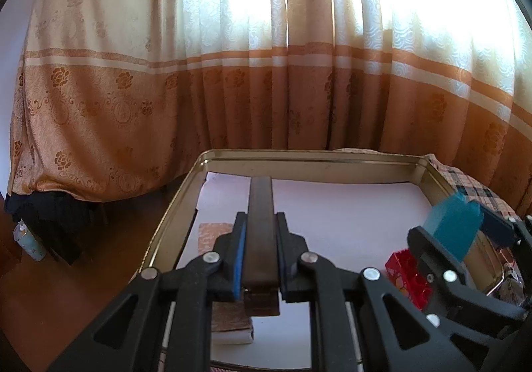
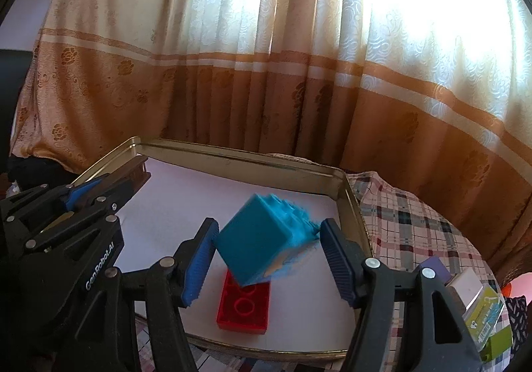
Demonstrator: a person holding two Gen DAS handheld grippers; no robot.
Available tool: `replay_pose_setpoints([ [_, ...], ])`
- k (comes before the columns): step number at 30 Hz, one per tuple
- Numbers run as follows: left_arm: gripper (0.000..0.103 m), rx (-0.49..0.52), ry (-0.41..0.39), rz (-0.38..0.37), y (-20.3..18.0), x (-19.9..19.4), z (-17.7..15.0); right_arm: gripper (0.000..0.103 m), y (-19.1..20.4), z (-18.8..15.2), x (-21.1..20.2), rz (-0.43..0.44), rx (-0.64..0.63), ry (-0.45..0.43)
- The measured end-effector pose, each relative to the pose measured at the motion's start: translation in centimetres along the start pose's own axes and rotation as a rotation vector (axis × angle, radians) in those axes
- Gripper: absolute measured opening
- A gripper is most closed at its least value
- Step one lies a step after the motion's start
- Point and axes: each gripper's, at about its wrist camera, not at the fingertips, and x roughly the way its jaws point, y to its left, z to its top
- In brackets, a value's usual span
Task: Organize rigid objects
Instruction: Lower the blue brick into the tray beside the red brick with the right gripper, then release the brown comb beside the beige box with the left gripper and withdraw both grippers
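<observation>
From the left wrist, the left gripper is clamped on a dark wooden bar, held over the metal tray, likely ready to be laid inside. The right gripper shows at the tray's right edge with the blue block.

From the right wrist, the right gripper stands apart around the blurred, tilted blue block; whether its pads touch it is unclear. The block sits above the red brick lying in the tray, seemingly being dropped or stacked there.
</observation>
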Motion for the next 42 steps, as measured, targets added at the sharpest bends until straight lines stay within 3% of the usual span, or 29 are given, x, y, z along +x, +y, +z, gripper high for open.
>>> replay_pose_setpoints([
  [2,0.017,-0.006,-0.008,0.005,0.2,-0.2,0.0,0.068,0.0,-0.1,-0.8,-0.018,-0.002,-0.036],
  [4,0.036,-0.009,-0.034,0.022,0.1,-0.6,-0.1,0.079,-0.2,-0.3,-1.8,-0.061,0.014,-0.079],
  [6,0.087,-0.016,-0.064,0.056,0.2,-1.2,-0.2,0.083,-1.1,-0.6,-2.9,-0.097,0.061,-0.122],
  [8,0.096,-0.013,-0.101,0.071,0.2,-2.0,-0.3,0.094,-2.1,-1.0,-4.0,-0.126,0.117,-0.166],
  [9,0.096,0.007,-0.126,0.071,-0.2,-2.4,-0.4,0.098,-2.5,-1.2,-4.6,-0.147,0.14,-0.188],
  [14,0.1,0.087,-0.176,0.093,-1.8,-3.4,-0.5,0.098,-3.4,-1.8,-5.9,-0.208,0.177,-0.197],
  [22,0.101,0.099,-0.157,0.07,-2.2,-3.8,-0.7,0.098,-3.5,-2.4,-7.1,-0.253,0.194,-0.204],
  [42,0.103,0.061,-0.121,0.031,-1.6,-3.8,-1.1,0.098,-3.8,-2.9,-7.9,-0.273,0.199,-0.2],
])
